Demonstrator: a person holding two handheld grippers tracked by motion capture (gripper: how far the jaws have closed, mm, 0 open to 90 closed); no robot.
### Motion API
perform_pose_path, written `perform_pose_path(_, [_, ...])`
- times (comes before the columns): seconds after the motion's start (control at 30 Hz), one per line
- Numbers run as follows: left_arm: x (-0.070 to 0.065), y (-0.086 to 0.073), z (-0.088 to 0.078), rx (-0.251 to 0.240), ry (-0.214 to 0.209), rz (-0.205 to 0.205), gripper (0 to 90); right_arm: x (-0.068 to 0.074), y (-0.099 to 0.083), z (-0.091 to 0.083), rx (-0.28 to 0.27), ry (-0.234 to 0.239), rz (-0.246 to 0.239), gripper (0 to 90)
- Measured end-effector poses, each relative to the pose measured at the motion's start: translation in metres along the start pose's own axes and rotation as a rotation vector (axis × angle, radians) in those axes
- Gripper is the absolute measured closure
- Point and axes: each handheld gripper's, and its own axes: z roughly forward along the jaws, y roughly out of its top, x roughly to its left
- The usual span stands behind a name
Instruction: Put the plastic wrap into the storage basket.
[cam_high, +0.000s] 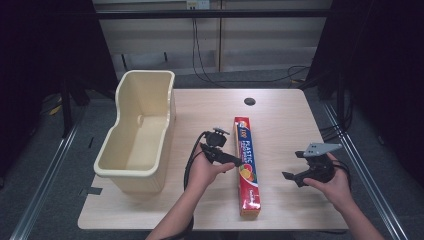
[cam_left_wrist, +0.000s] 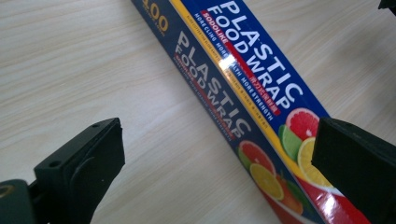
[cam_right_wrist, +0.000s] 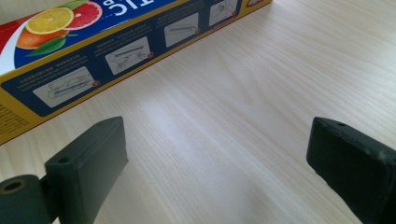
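A long plastic food wrap box (cam_high: 247, 165) lies lengthwise in the middle of the wooden table (cam_high: 280, 115), blue with red ends and citrus pictures. My left gripper (cam_high: 235, 161) is just left of the box with its tip at the box's edge. In the left gripper view it (cam_left_wrist: 219, 163) is open and the box (cam_left_wrist: 243, 93) runs diagonally between the wide jaws. My right gripper (cam_high: 294, 174) hovers to the right of the box, apart from it. In the right gripper view it (cam_right_wrist: 217, 158) is open over bare wood, the box's side (cam_right_wrist: 116, 51) lying beyond.
A large cream plastic tub (cam_high: 137, 132) stands on the table's left side, open on top with nothing inside. A dark round hole (cam_high: 249, 101) sits near the table's far edge. Cables hang behind the table.
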Motion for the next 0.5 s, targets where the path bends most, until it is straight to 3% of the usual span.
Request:
perform_pose_path(0.1, [-0.004,0.003,0.004,-0.012,-0.008,-0.022,1.8,-0.001,0.0,0.0,-0.003,-0.002,0.008,5.2])
perform_pose_path(0.13, [-0.003,0.004,0.005,0.007,-0.011,-0.002,1.6,-0.001,-0.001,0.0,-0.001,-0.004,0.009,5.1])
perform_pose_path(0.4, [-0.013,0.015,0.014,0.05,-0.03,0.008,0.7,-0.002,-0.001,0.002,0.003,0.003,0.008,5.2])
perform_pose_path(0.5, [-0.016,0.017,0.017,0.038,-0.028,-0.017,0.5,-0.002,-0.001,0.002,0.0,0.002,0.009,5.2])
